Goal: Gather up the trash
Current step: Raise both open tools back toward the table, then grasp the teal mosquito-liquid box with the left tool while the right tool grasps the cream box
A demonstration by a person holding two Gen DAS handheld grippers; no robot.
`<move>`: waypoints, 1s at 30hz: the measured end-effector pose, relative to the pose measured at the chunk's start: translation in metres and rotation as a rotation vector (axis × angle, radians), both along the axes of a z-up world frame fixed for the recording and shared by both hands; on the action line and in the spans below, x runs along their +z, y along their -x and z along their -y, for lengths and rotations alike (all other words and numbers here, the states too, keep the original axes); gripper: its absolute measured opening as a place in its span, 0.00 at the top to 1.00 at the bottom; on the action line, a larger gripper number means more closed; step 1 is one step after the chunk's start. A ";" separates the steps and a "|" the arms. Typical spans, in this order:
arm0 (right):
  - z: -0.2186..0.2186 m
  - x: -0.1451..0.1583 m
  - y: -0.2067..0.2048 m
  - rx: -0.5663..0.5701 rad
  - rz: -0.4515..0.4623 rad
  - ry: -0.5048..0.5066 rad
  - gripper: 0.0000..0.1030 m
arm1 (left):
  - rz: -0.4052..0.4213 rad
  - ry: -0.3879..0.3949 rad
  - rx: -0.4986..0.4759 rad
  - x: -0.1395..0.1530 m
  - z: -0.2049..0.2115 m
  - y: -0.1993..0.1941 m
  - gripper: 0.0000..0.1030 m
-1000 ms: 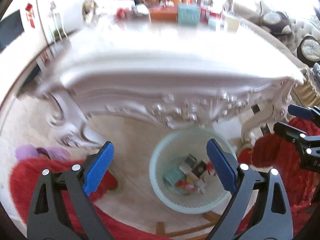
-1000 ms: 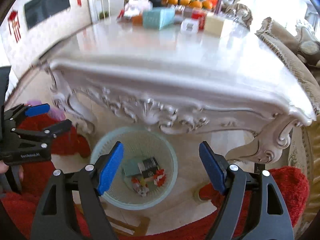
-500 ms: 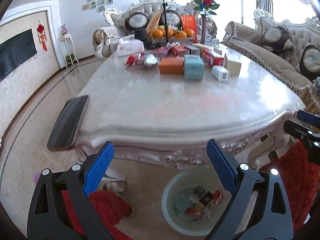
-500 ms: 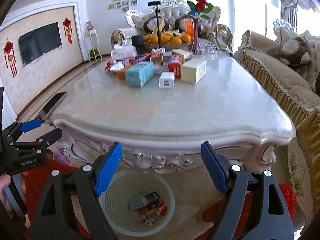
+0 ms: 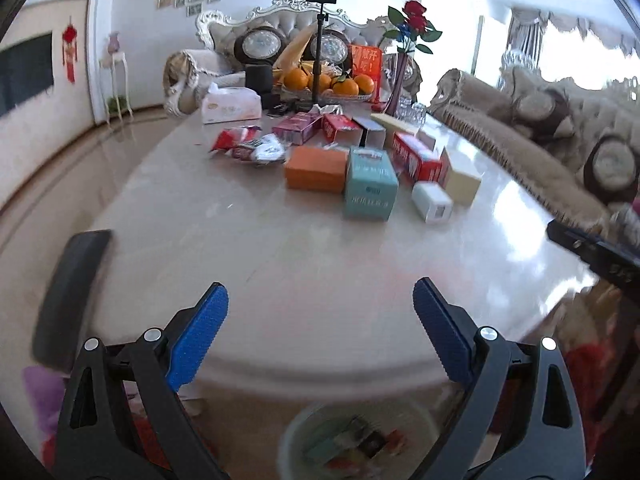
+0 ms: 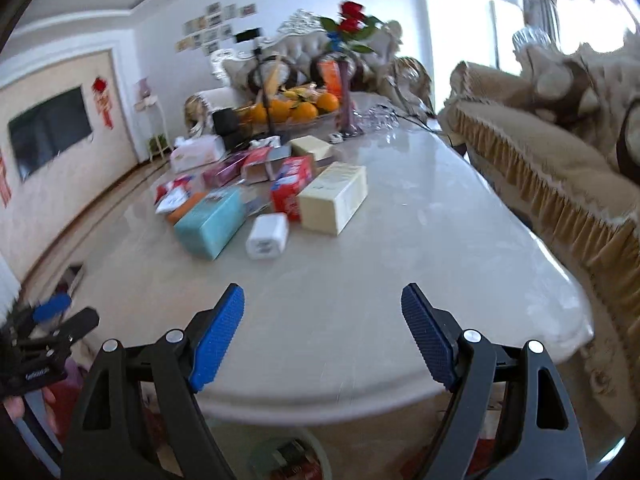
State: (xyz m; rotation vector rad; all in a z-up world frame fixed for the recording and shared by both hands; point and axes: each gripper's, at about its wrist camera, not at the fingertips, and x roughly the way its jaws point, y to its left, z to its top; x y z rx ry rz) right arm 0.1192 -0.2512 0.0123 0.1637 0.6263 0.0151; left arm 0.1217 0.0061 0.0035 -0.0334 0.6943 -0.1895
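Note:
Several empty boxes and wrappers lie in the middle of the marble table (image 5: pixel 248 248): a teal box (image 5: pixel 370 188) (image 6: pixel 210 222), an orange box (image 5: pixel 316 168), a small white box (image 5: pixel 432 202) (image 6: pixel 267 236), a cream box (image 6: pixel 334 196), red boxes (image 5: pixel 416 156) and a crumpled red-white wrapper (image 5: pixel 250 146). My left gripper (image 5: pixel 320 328) hangs open above the table's near edge, with nothing between its blue pads. My right gripper (image 6: pixel 322 328) is open and empty too. Below the table edge stands the pale mesh waste basket (image 5: pixel 356 444) with trash inside.
A fruit bowl with oranges (image 5: pixel 328 80), a tissue box (image 5: pixel 232 106), a vase of roses (image 5: pixel 404 60) and a black stand stand at the table's far end. A beige sofa (image 6: pixel 560 168) runs along the right. A dark chair back (image 5: pixel 72 288) is at the left.
Both grippers rose and tilted up from over the waste basket under the table edge; the tabletop with its boxes now fills both views and the basket sits at the bottom edge.

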 end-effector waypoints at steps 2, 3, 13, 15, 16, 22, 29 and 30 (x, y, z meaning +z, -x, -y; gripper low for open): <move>0.006 -0.001 -0.018 -0.024 -0.005 -0.004 0.25 | 0.000 0.000 0.001 0.001 0.006 -0.019 0.12; 0.007 -0.002 -0.024 -0.027 -0.012 -0.003 0.25 | -0.001 -0.001 -0.004 0.001 0.010 -0.026 0.12; 0.002 -0.008 -0.091 0.014 -0.064 0.003 0.25 | -0.055 -0.064 -0.027 -0.009 0.066 -0.106 0.12; 0.002 -0.007 -0.109 0.022 -0.084 -0.010 0.25 | -0.075 -0.060 -0.033 -0.014 0.071 -0.120 0.12; 0.001 -0.007 -0.115 0.024 -0.091 -0.012 0.25 | -0.081 -0.057 -0.035 -0.014 0.071 -0.126 0.12; -0.008 -0.014 -0.146 0.028 -0.154 0.016 0.25 | -0.114 -0.030 -0.026 -0.021 0.068 -0.150 0.12; 0.003 -0.029 -0.163 -0.005 -0.215 0.053 0.25 | -0.168 -0.007 -0.022 -0.033 0.064 -0.165 0.12; 0.008 -0.029 -0.162 -0.011 -0.219 0.063 0.25 | -0.172 -0.006 -0.023 -0.034 0.065 -0.165 0.12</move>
